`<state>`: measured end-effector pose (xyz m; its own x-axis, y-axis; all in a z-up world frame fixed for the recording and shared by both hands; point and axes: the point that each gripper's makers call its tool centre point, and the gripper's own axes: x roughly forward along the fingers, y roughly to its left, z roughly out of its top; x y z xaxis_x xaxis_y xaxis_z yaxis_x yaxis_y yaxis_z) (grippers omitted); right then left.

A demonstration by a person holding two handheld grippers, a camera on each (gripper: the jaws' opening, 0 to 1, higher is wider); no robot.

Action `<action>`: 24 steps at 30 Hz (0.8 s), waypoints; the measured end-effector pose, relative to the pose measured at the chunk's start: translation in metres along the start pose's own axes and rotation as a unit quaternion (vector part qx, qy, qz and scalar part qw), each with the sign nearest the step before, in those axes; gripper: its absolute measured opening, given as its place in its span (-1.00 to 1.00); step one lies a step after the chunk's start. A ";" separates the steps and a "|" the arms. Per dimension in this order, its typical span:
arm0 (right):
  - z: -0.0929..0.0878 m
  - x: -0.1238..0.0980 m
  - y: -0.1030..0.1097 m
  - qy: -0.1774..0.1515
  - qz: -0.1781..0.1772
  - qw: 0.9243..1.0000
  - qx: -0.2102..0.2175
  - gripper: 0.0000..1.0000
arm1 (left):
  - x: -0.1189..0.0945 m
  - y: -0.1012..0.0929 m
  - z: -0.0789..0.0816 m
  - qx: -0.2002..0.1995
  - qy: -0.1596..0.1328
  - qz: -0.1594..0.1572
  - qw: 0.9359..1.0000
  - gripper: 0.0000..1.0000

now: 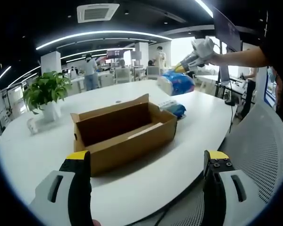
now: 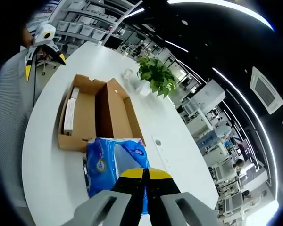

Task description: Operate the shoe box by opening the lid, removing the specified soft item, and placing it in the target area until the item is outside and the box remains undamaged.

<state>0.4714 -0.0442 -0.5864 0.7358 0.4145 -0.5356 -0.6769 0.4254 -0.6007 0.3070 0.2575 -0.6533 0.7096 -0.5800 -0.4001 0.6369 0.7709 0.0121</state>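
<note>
Our left gripper hangs empty, jaws apart, before the open box, beyond which our right gripper, clamped on the soft pack, holds it out above the table; only placing remains.

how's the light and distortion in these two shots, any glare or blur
Left gripper view: fisheye bends the table edge; bright window glare behind the blue pack; soft shadow under the cardboard box. Right gripper view: strongly rolled, ceiling strips curve; right gripper slightly soft up close.
</note>
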 end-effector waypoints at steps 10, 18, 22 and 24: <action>-0.035 -0.011 -0.004 0.027 -0.010 0.999 0.017 -1.00 | 0.001 -0.003 -0.001 0.007 0.004 -0.005 1.000 0.98; -0.064 -0.018 -0.005 0.052 -0.017 0.998 0.033 -1.00 | 0.001 -0.003 -0.001 0.008 0.005 -0.004 1.000 0.98; -0.077 -0.022 -0.004 0.062 -0.020 0.997 0.040 -1.00 | 0.001 -0.003 -0.001 0.008 0.006 -0.005 1.000 0.98; -0.084 -0.023 -0.005 0.068 -0.022 0.996 0.045 -1.00 | 0.001 -0.003 -0.001 0.009 0.006 -0.005 1.000 0.98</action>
<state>0.4591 -0.1234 -0.6208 0.7570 0.2836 -0.5886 -0.6383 0.5136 -0.5734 0.3056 0.2546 -0.6552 0.6991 -0.5847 -0.4117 0.6496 0.7599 0.0238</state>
